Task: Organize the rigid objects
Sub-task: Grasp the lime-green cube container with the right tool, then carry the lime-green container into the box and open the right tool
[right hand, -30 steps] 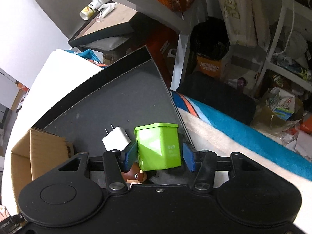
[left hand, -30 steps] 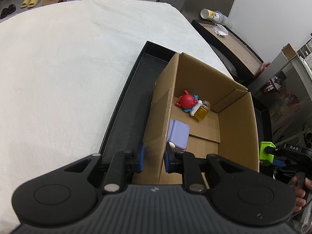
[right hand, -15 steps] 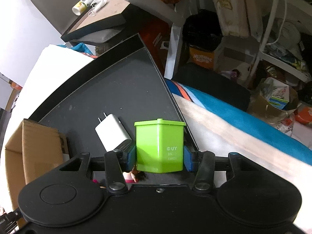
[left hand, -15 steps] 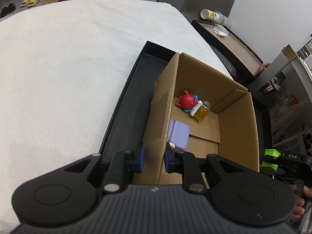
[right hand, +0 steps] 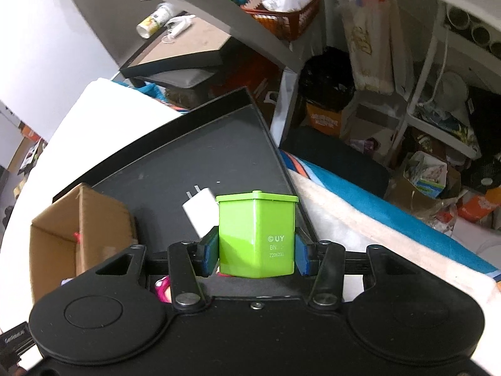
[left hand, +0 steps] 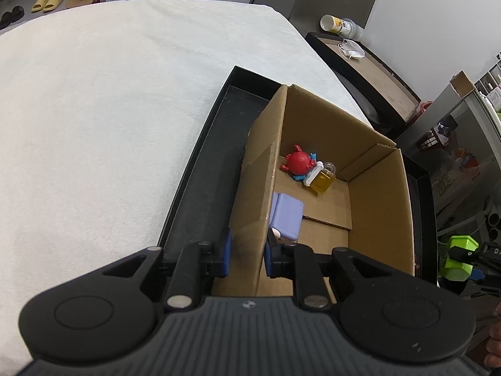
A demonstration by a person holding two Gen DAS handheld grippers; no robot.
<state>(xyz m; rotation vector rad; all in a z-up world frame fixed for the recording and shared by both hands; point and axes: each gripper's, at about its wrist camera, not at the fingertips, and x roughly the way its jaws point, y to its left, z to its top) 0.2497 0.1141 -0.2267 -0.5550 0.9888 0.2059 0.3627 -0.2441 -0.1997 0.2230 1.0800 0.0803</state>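
Observation:
My left gripper (left hand: 247, 255) is shut on the near wall of an open cardboard box (left hand: 382, 206) that stands in a black tray (left hand: 200, 169). Inside the box lie a red crab toy (left hand: 297, 163), a small yellow bottle (left hand: 322, 181) and a lilac block (left hand: 288, 216). My right gripper (right hand: 256, 252) is shut on a green plastic cube (right hand: 256, 235) and holds it above the tray (right hand: 194, 163). The cube also shows at the right edge of the left wrist view (left hand: 460, 260). A white charger plug (right hand: 200, 208) lies on the tray behind the cube.
The tray sits on a white cloth (left hand: 94, 109). A pink toy (right hand: 162, 291) shows partly under my right gripper. The box also shows in the right wrist view (right hand: 62, 238). Cluttered shelves (right hand: 438, 94) and a low table (left hand: 369, 65) stand beyond the cloth's edge.
My right gripper has lifted the green cube higher above the tray and swung it slightly. My left gripper and the box have not moved.

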